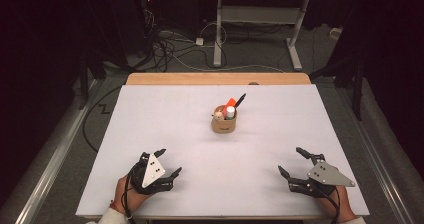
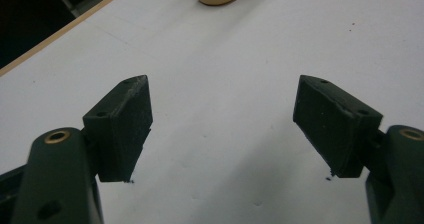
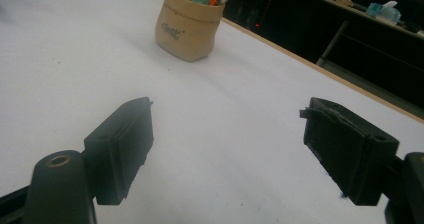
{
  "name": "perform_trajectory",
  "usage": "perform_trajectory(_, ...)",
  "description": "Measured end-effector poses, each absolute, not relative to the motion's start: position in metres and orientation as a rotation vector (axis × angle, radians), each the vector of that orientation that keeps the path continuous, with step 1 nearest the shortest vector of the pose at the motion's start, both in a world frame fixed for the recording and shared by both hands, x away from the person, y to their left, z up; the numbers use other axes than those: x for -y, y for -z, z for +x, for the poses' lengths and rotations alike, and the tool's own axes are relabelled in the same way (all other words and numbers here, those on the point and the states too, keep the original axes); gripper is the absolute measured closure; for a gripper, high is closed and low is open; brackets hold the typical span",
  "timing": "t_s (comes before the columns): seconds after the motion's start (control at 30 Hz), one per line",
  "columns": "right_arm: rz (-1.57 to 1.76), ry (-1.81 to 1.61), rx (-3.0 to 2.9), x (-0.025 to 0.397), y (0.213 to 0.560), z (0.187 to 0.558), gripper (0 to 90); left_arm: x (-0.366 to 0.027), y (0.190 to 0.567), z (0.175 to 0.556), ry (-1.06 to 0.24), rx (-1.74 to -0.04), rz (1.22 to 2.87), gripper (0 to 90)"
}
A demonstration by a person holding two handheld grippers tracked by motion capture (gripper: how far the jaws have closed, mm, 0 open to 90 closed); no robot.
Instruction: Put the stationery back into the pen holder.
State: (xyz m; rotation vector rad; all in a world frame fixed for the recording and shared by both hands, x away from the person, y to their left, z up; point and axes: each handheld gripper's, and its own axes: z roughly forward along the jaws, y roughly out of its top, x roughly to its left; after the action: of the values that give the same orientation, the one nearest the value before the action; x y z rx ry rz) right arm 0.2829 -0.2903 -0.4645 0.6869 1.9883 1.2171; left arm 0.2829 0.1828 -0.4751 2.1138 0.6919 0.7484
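Both grippers are resting on the desk [image 1: 165, 109], well short of the tan pot [image 1: 224, 124]: left gripper [image 1: 168, 162] and right gripper [image 1: 292, 161] sitting with fingers released, grasping nothing.

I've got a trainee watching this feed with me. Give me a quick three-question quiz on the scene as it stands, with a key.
1. True or false: the left hand-held gripper is shut on an item from the tan holder.
2. Which stands nearer the table's far edge: A) the tan holder, B) the right hand-held gripper?
3. Fill in: the tan holder stands ____ on the white tabletop, with a black pen and an orange item sticking out of it.

Key
1. False: its jaws stand wide apart over bare table, and so do the right one's.
2. A.
3. Upright.
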Motion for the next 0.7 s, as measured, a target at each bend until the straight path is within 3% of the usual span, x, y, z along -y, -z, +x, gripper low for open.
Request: perform_trajectory(0.7, 0.684, -1.253, -1.994, 0.2885, 0.4662, 0.2824, 20.1, -0.1827, 0.4757, 0.2792, -0.754, -0.676, 2.126, 23.0)
